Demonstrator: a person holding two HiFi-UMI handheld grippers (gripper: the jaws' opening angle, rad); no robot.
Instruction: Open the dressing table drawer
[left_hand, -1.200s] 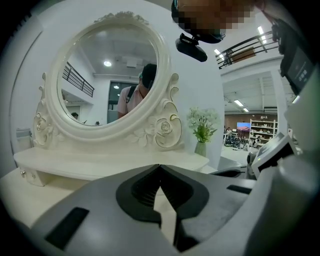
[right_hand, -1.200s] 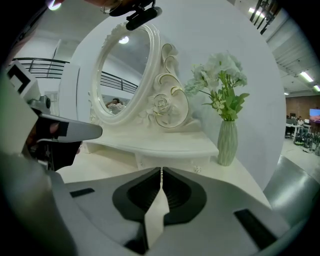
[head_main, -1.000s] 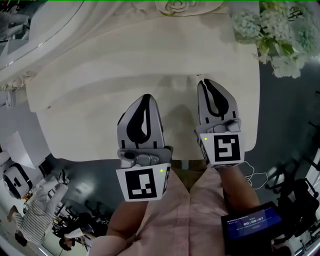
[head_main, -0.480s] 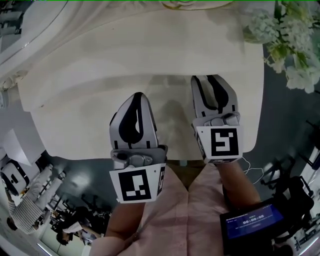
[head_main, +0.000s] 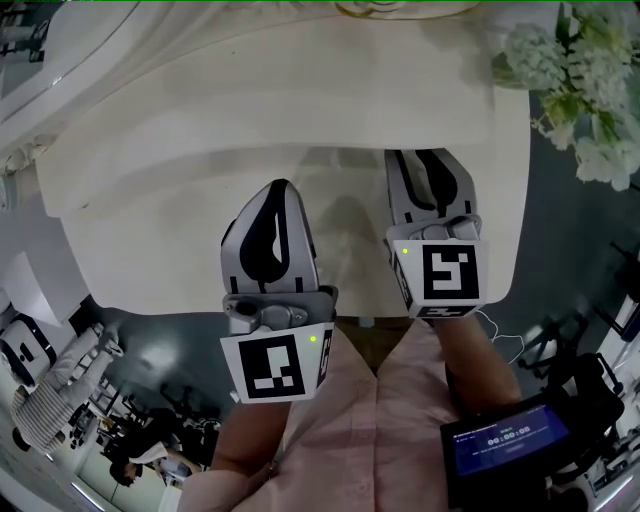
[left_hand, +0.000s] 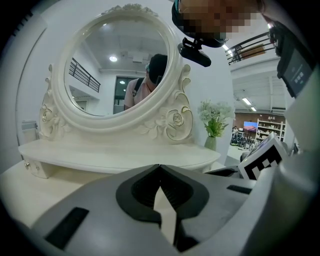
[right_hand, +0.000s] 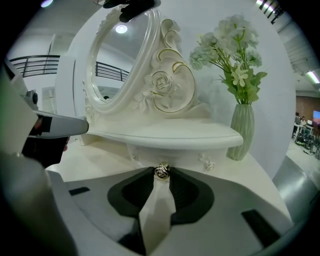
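Right gripper view: we record right gripper (right_hand: 161, 173) jaws, lately closing, clamped on the drawer knob (right_hand: 161, 170) beneath the shelf (right_hand: 200, 138); left gripper (left_hand: 160, 166) jaws shut, empty; drawer (right_hand: 175, 156) unopened, pull outstanding.

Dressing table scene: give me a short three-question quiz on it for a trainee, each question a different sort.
1. True or false: the jaws of the left tool are together with nothing between them.
2. In the head view, the flowers are: A top right, B top left, C bottom centre.
3. In the right gripper view, what metal part sits on the drawer front?
Key: 1 true; 2 A; 3 the knob.
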